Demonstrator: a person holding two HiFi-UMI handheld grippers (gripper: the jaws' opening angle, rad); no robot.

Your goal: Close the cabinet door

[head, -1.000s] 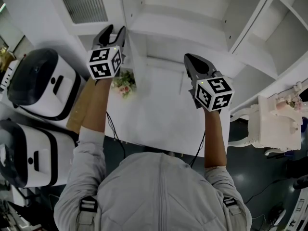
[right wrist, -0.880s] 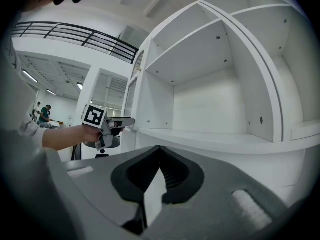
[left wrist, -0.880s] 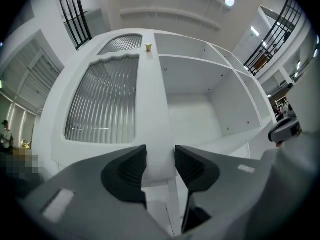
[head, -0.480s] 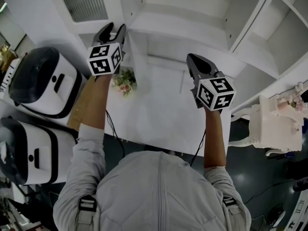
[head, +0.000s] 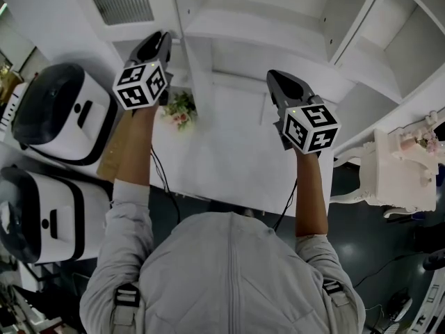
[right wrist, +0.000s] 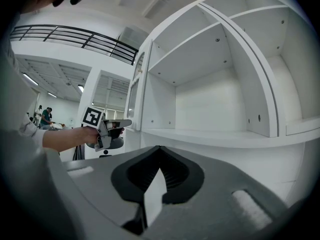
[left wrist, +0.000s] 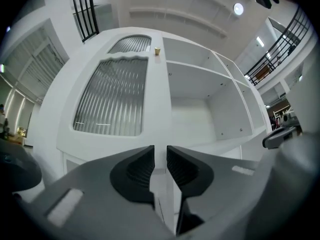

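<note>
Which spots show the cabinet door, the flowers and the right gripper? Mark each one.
cabinet door (left wrist: 112, 96): left gripper view, on its ribbed glass pane.
flowers (head: 179, 108): head view, on the blossoms.
right gripper (right wrist: 159, 150): right gripper view, between its closed fingertips.

No legible text, numbers or brand marks in any view. Closest thing: coded black-and-white square patterns on the cube (head: 142, 84) of the left claw (head: 158, 39) and the cube (head: 311, 128) of the right claw (head: 273, 76). These are machine codes, not readable characters.
</note>
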